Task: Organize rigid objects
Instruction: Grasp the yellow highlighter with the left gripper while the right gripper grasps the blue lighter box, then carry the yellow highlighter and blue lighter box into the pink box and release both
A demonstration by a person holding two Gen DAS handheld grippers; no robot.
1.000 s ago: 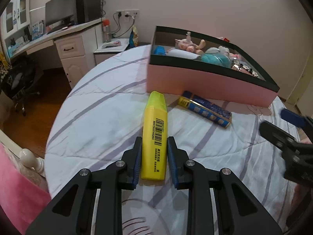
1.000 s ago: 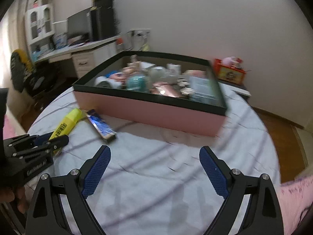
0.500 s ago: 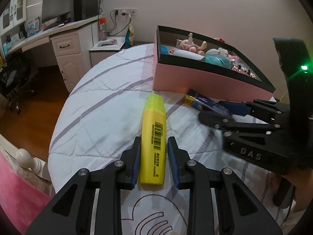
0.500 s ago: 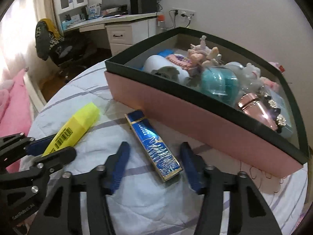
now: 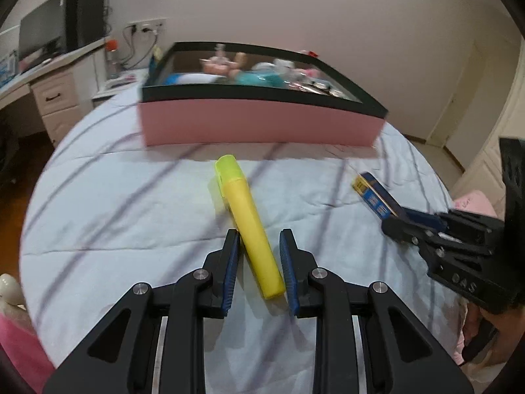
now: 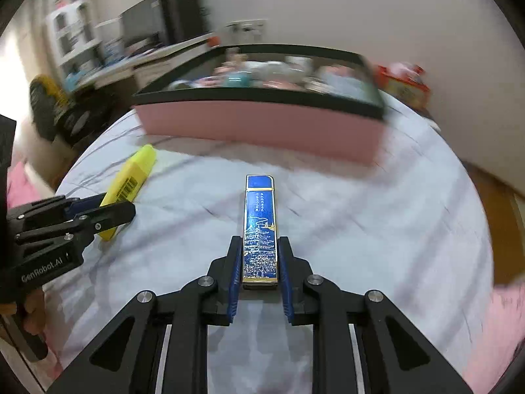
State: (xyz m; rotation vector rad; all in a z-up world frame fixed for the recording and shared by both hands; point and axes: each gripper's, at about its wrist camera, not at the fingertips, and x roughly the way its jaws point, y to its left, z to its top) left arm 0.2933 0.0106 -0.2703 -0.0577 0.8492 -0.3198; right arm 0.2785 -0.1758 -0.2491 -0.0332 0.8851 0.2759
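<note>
A yellow highlighter (image 5: 249, 223) sits between the jaws of my left gripper (image 5: 259, 243), which is shut on it and holds it tilted above the bed; it also shows in the right wrist view (image 6: 129, 184). My right gripper (image 6: 260, 256) is shut on a slim blue and gold box (image 6: 260, 229), lifted off the bedcover; the box also shows in the left wrist view (image 5: 377, 200). A pink storage box with a black rim (image 5: 262, 124) stands ahead, holding several toys and jars; it also shows in the right wrist view (image 6: 262, 124).
The pale striped bedcover (image 5: 115, 197) spreads under both grippers. A desk with drawers and a monitor (image 5: 49, 75) stands far left. A red toy box (image 6: 403, 85) sits behind the pink box. A door (image 5: 459, 105) is at the right.
My right gripper closed on the blue box and lifted it away from the pink box. My left gripper raised the highlighter, which now tilts left. Both views swung to face the pink box.
</note>
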